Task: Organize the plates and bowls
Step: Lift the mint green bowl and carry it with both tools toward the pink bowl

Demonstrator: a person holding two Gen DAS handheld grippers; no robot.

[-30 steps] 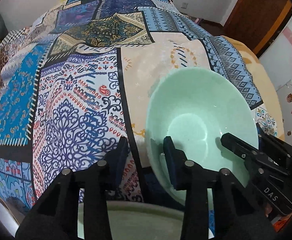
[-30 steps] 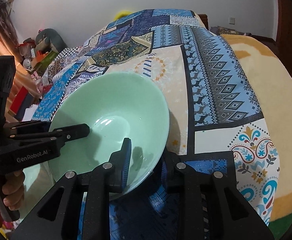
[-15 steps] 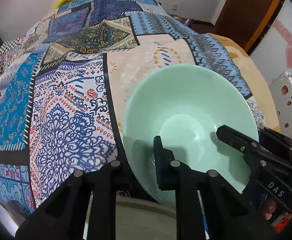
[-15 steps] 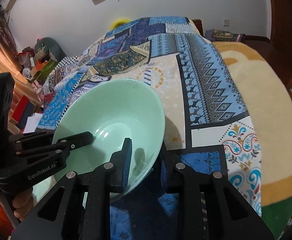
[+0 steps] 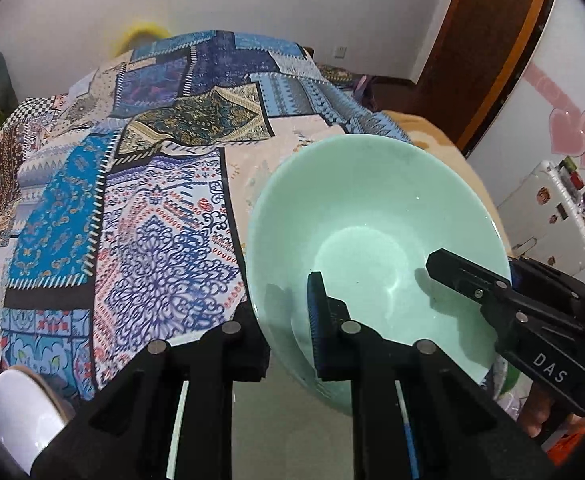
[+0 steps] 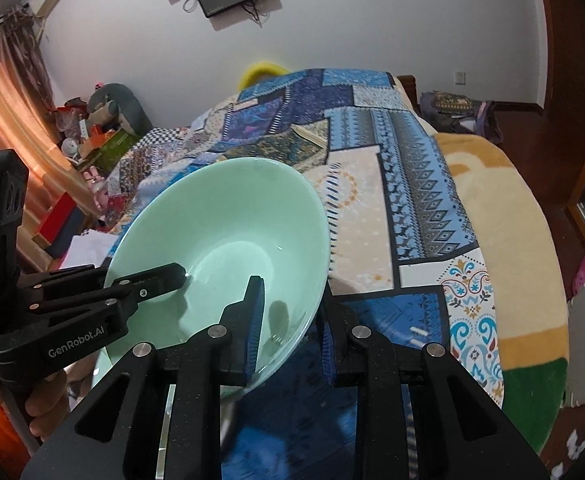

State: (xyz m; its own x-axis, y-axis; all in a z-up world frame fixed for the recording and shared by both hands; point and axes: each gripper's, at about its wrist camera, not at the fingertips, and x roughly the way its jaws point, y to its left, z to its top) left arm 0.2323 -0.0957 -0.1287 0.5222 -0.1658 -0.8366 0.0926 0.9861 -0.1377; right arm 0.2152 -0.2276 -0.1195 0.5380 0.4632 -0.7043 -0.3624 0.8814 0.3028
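A mint green bowl [image 5: 372, 216] is held up above the patchwork bedspread [image 5: 132, 208] by both grippers. My left gripper [image 5: 288, 320] is shut on the bowl's near left rim, one finger inside and one outside. My right gripper [image 6: 292, 320] is shut on the bowl [image 6: 228, 224] at its near right rim in the same way. Each gripper shows in the other's view: the right one [image 5: 492, 300] reaches in from the right, the left one [image 6: 132, 284] from the left. A pale dish [image 5: 292, 420] lies below the bowl, mostly hidden.
A white object [image 5: 24, 412] sits at the lower left of the left wrist view. A yellow blanket [image 6: 512, 216] covers the bed's right side. Toys and boxes [image 6: 100, 136] crowd the far left by the curtain. A white appliance [image 5: 548, 216] stands at the right.
The bowl has risen off the bedspread and tilted. The left gripper closed onto its rim, and both grippers lifted with it.
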